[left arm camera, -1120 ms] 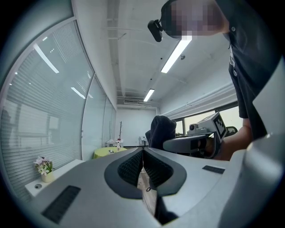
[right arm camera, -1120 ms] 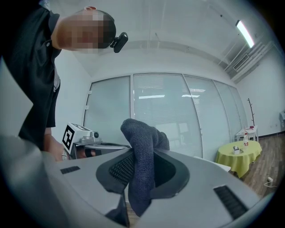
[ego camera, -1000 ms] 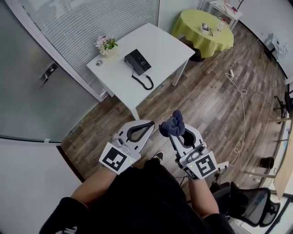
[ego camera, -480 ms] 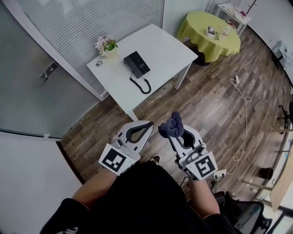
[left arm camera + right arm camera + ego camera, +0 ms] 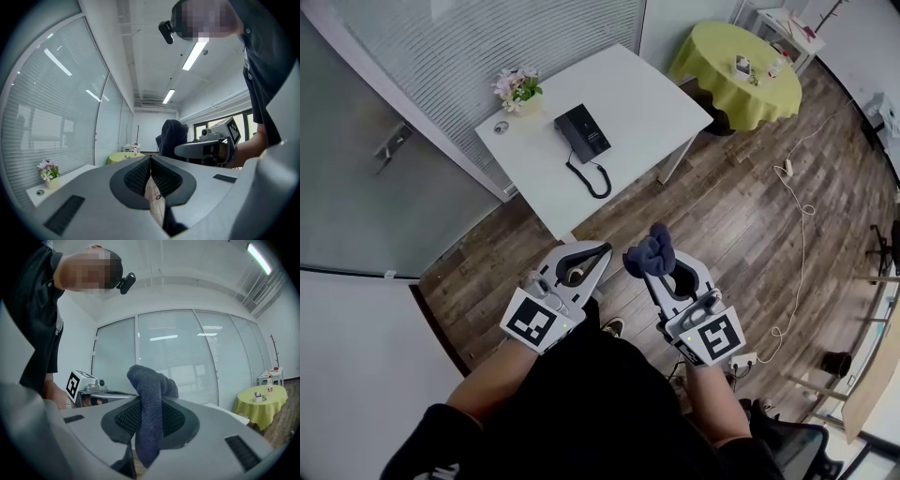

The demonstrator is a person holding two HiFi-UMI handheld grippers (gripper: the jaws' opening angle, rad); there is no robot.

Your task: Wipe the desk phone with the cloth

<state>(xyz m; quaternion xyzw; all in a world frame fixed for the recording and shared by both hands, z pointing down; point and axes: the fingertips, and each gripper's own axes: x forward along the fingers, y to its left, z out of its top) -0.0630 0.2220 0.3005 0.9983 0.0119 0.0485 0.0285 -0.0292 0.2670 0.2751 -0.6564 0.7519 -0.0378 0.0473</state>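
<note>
The right gripper [image 5: 655, 269] is clamped on the dark cloth [image 5: 651, 250], and the left gripper [image 5: 601, 253] is closed with nothing inside. The desk phone [image 5: 581, 132] lies on the white table [image 5: 649, 92], well apart at 11 o'clock. I think it is best to come near first, with the cloth bunch pointing forward.

Bright ceiling strip lights [image 5: 194, 55], sharp focus, fisheye-warped edges

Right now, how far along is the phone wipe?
Done: the cloth is picked up, clamped in the right claw. In hand: carrying it over; both claws are held over the floor, short of the white table, the left claw shut and empty. Left: reaching the desk phone and all the wiping; nothing touches it yet.
</note>
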